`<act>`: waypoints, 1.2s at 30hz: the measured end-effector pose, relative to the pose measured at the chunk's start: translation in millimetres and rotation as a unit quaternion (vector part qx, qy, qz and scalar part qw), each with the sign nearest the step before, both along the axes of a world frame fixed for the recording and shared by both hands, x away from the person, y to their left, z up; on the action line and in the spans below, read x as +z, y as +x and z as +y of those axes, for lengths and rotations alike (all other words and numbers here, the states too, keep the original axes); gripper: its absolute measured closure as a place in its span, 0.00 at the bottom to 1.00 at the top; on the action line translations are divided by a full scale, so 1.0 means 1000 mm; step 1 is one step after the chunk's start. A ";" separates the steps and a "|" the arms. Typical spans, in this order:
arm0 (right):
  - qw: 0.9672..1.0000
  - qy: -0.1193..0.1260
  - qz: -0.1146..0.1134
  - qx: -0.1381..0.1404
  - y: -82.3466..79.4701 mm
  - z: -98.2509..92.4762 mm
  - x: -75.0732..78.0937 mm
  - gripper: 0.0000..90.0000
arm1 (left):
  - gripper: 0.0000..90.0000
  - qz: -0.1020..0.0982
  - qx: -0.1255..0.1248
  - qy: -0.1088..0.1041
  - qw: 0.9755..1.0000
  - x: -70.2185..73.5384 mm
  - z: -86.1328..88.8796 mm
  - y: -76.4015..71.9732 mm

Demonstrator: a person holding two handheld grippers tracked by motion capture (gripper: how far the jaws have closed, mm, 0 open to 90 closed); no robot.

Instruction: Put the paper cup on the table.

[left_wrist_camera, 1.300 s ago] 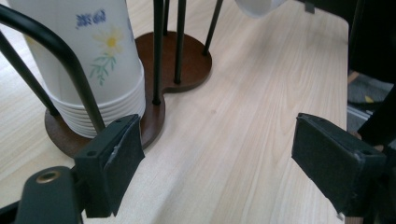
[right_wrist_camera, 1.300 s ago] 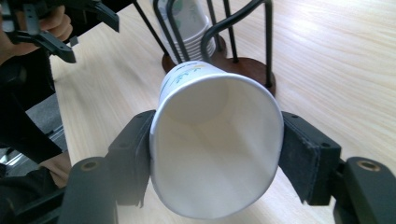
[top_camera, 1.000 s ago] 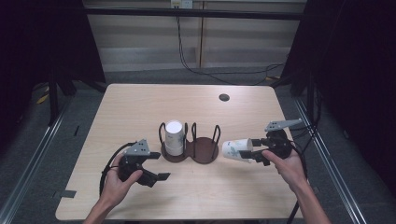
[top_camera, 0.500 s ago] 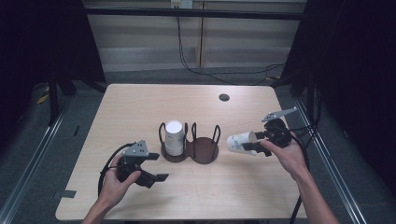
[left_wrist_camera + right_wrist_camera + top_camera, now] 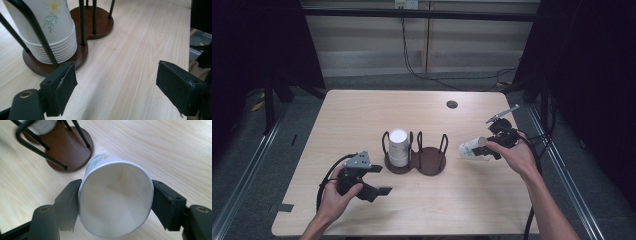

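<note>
A white paper cup [image 5: 469, 150] with a flower print lies on its side between the jaws of my right gripper [image 5: 485, 148], right of the holder. In the right gripper view its open mouth [image 5: 110, 195] faces the camera, and both pads touch its rim. Those jaws have just been opening, and the cup is still held between them. A stack of the same cups [image 5: 398, 147] stands in the left ring of a brown two-ring cup holder [image 5: 432, 165]. My left gripper [image 5: 381, 180] rests open near the table's front left, with nothing between its pads [image 5: 63, 85].
The holder's right ring [image 5: 100, 22] has no cups in it. A small dark round disc [image 5: 452, 104] lies at the far right of the wooden table [image 5: 362, 115]. A black cable [image 5: 324, 187] loops beside the left hand.
The right hand has carried the cup a little to the right and toward the far side, away from the holder. The left gripper has stayed where it was.
</note>
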State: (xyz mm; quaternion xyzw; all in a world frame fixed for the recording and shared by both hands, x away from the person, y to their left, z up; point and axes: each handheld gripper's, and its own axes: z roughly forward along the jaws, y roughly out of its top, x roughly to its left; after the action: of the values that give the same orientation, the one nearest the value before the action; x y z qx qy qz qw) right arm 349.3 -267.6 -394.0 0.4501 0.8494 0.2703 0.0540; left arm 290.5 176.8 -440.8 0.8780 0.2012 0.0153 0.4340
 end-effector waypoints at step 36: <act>0.991 -0.121 0.061 -0.003 0.044 0.036 -0.021 0.23 | 0.19 0.006 0.001 -0.005 1.000 0.002 0.009 0.002</act>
State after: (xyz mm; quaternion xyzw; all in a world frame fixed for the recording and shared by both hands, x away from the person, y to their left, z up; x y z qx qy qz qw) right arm 393.1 -231.3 -415.4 0.4581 0.8763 0.1375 0.0569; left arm 292.3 186.1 -439.1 0.8757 0.2049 0.0097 0.4371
